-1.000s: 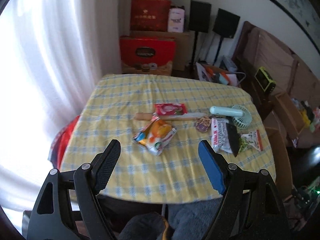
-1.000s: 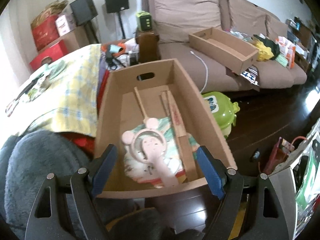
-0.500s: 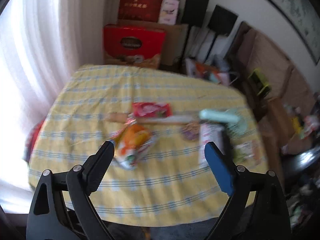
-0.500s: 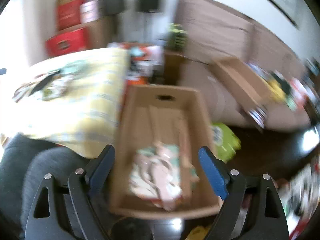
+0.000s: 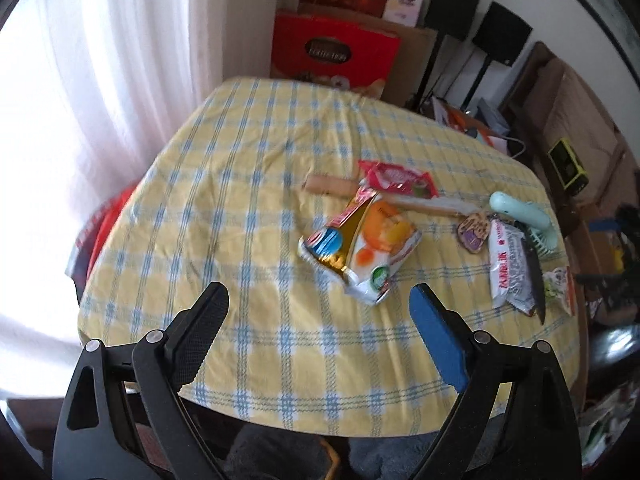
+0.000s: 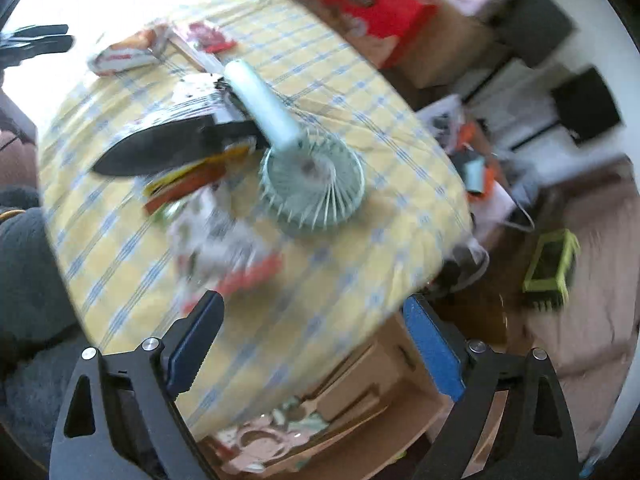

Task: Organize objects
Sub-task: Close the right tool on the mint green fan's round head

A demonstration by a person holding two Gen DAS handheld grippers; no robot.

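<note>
Frankly, my right wrist view is smeared with motion: the packets at its centre-left are a blur, and I can only make out the pale green handheld fan (image 6: 310, 184) with its handle running up-left, and a black pointed thing (image 6: 160, 150) lying over the wrappers. At the bottom edge the cardboard box (image 6: 360, 412) is half hidden under the desk (image 6: 360, 120) rim and cut off by the tongs.

My left view is sharper. The orange snack bag (image 5: 360, 248) lies mid-desk, just above the gap of the left tongs (image 5: 320, 316); the red packet (image 5: 396, 180) and a wooden stick (image 5: 330, 184) sit beyond it, and the white packet (image 5: 508, 268) is at right by the edge. The upper-left half of the cloth is open room.

Both tongs stand spread with nothing between the pads, having just been widening. A second ago the right tongs (image 6: 316, 328) looked down into the box; now they face the desk's right edge. The left tongs have dropped closer to the bag.
</note>
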